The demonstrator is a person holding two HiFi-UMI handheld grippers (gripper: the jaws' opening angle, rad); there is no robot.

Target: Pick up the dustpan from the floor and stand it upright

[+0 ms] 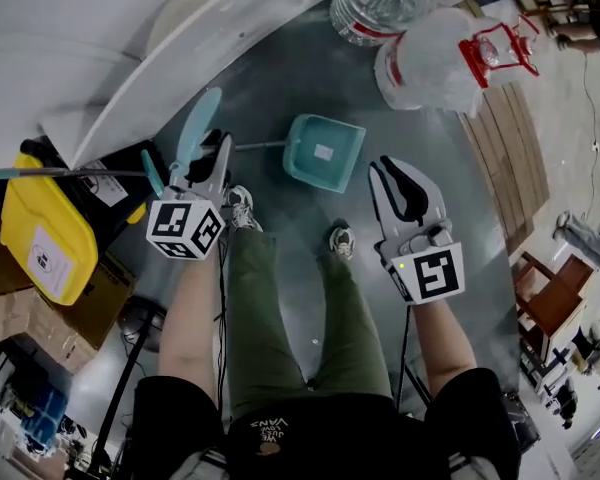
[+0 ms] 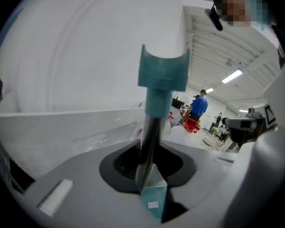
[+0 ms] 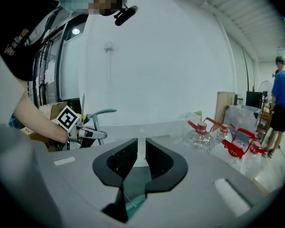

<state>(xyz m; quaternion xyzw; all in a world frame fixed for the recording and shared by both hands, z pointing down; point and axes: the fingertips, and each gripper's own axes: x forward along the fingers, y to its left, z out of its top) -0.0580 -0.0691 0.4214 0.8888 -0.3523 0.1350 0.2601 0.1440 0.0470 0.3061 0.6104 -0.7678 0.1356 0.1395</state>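
Observation:
The teal dustpan [image 1: 325,151] is down by the floor in front of the person's feet, and whether it touches the floor I cannot tell. Its metal rod [image 1: 260,145] rises to my left gripper [image 1: 202,163], which is shut on it just below the teal grip [image 1: 198,123]. In the left gripper view the rod [image 2: 149,137] passes between the jaws of the left gripper [image 2: 145,163], with the grip [image 2: 164,75] above and the pan [image 2: 154,201] below. My right gripper [image 1: 400,173] hovers right of the pan. The right gripper [image 3: 141,153] has a narrow gap with nothing in it.
A white curved panel [image 1: 180,38] stands at the back left. A yellow bin [image 1: 45,233] and cardboard boxes [image 1: 0,298] are at the left, with a thin pole [image 1: 70,173] across them. Water bottles with red handles [image 1: 435,58] and wooden planks [image 1: 510,148] are at the right.

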